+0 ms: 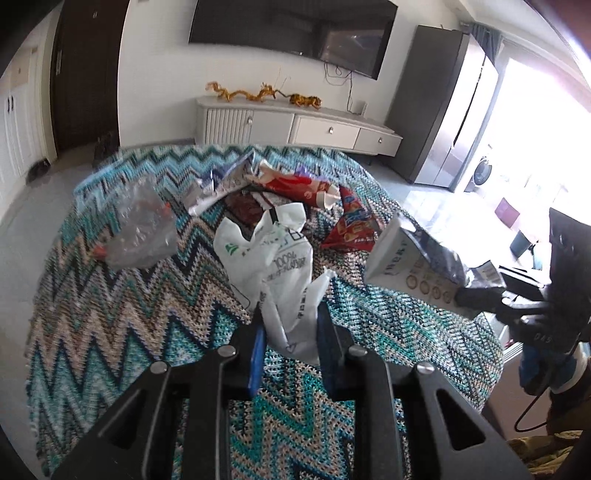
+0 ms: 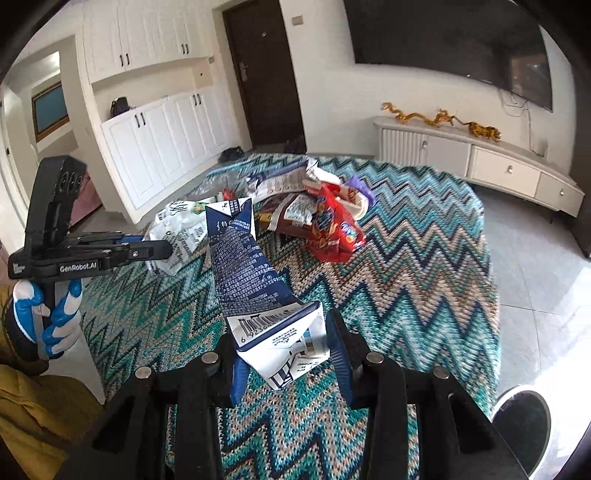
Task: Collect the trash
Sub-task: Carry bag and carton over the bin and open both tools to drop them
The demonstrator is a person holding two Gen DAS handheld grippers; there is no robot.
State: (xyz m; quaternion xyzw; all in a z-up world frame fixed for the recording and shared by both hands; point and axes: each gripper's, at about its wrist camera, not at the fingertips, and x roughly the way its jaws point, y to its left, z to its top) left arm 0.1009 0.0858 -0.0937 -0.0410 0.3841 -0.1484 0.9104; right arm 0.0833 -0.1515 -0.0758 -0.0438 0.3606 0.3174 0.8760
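My left gripper [image 1: 288, 317] is shut on the near end of a white plastic bag [image 1: 273, 258] with green and black print, which drapes over the zigzag cloth. My right gripper [image 2: 284, 332] is shut on a crushed blue and white carton [image 2: 247, 273], held above the table; the carton also shows in the left wrist view [image 1: 417, 262]. A pile of trash lies further back: a red snack bag [image 2: 332, 229], a brown wrapper [image 2: 284, 214], a silver wrapper [image 1: 221, 184] and a clear crumpled plastic bottle [image 1: 144, 225].
The table is covered by a teal zigzag cloth [image 1: 147, 332]. A white TV cabinet [image 1: 295, 125] and a wall TV [image 1: 291, 33] stand behind. A grey fridge [image 1: 447, 110] is at the right. A dark round bin [image 2: 521, 424] sits at the lower right.
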